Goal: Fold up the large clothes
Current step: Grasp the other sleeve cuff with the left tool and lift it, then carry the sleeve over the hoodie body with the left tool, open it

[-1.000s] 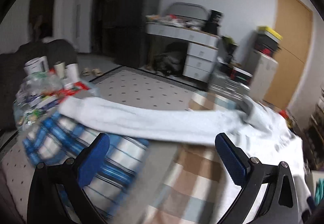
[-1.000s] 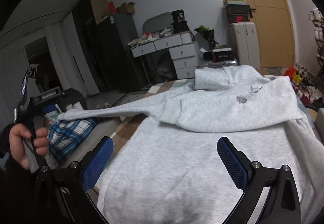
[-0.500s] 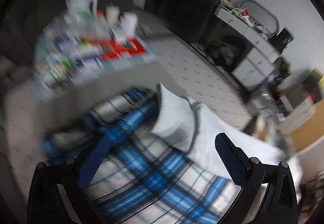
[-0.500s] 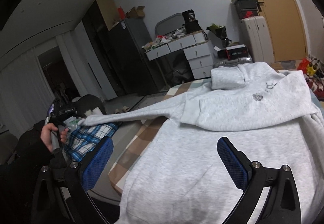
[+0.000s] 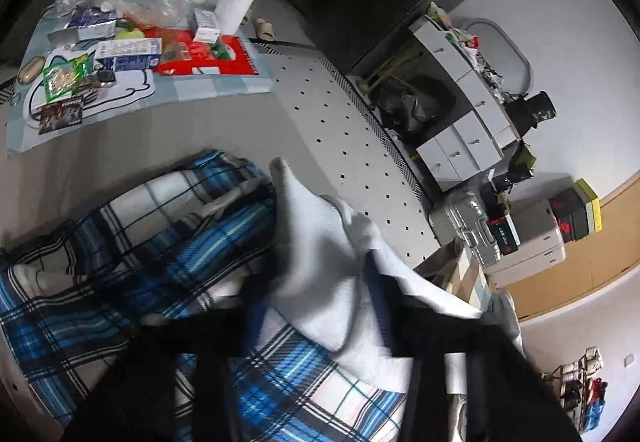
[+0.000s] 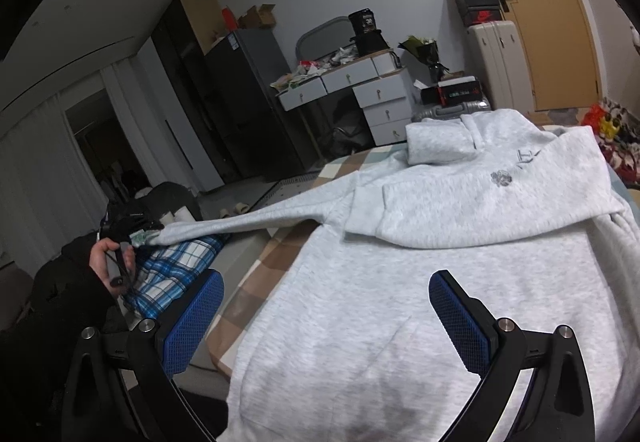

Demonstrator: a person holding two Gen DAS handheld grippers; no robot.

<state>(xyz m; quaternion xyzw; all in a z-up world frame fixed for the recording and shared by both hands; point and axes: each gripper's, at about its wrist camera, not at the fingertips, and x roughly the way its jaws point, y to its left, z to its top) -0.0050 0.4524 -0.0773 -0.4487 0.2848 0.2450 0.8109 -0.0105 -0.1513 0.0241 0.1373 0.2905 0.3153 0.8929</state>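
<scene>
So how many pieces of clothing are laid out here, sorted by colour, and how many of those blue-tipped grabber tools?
Light grey clothing: 1, the hoodie, its sleeve cuff between the closing left gripper's jaws
Blue plaid clothing: 1, the plaid garment
Grabber tools: 2, the left one and the open right gripper
Total: 4

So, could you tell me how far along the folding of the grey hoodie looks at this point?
Done: one sleeve already lies folded across the chest of the hoodie. In hand: the left gripper is closing on the cuff of the other sleeve, stretched out over the plaid garment. Left: folding that sleeve in, then the body; the right gripper hovers open above the hem.
</scene>
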